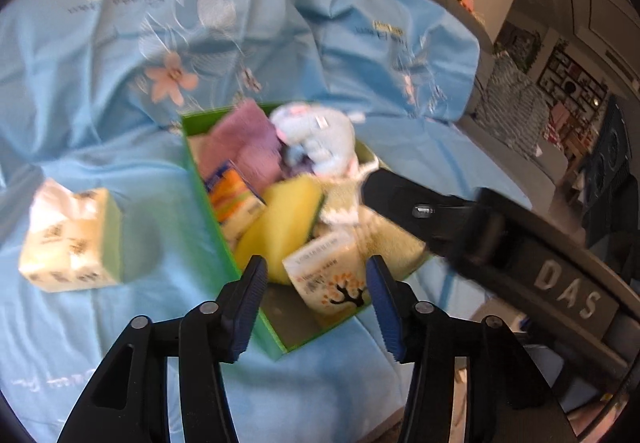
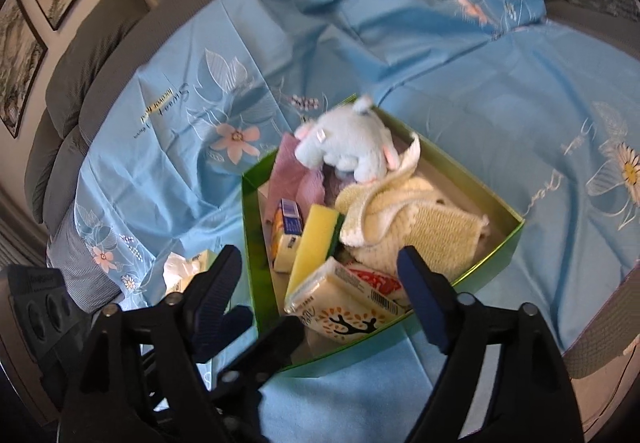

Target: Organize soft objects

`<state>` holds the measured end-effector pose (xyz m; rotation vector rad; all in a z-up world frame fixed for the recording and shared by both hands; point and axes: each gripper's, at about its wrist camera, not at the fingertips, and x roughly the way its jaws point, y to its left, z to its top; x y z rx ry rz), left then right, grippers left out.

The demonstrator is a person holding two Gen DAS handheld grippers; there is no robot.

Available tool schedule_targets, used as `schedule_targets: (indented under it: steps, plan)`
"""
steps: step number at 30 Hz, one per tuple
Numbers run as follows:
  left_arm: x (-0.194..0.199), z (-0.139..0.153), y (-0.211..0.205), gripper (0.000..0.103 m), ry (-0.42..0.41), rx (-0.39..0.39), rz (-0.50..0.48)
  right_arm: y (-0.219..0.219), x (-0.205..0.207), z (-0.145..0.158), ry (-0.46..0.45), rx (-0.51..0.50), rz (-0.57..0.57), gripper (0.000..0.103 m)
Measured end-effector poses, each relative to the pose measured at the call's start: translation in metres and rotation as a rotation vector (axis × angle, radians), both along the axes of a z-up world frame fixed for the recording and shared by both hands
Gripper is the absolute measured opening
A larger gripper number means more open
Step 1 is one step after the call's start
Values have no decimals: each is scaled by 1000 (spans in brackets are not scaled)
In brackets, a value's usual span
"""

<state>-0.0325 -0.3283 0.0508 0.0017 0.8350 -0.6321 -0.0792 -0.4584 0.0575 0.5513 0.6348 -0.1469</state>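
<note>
1. Motion blur smears the left wrist view; printing on the packs is unreadable.
2. The green box sits on a light blue cloth draped over a sofa; its near corner is hidden behind the tongs.
3. Inside: one blue plush toy, one yellow sponge, one cream loofah mitt, purple cloths, several tissue packs, partly overlapped.
4. One tissue pack lies outside, left of the box.
5. Left tongs and right tongs are both released, empty, above the tree-printed pack.

Green box, yellow sponge, floral blue sheet
</note>
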Motion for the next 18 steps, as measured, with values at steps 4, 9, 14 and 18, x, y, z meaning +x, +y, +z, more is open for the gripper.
schedule_targets:
  steps: [4, 9, 14, 18]
  plan:
    - [-5, 14, 18, 81, -74, -22, 97, 1, -15, 13, -61, -16, -18, 92]
    - [-14, 30, 30, 81, -105, -23, 100, 4, -34, 32, -117, -81, -82, 100]
    - [-26, 37, 29, 81, -142, -20, 65, 8, -45, 42, -109, -177, -159, 102]
    - [-31, 39, 29, 81, -144, -24, 62, 7, -51, 45, -92, -209, -200, 102]
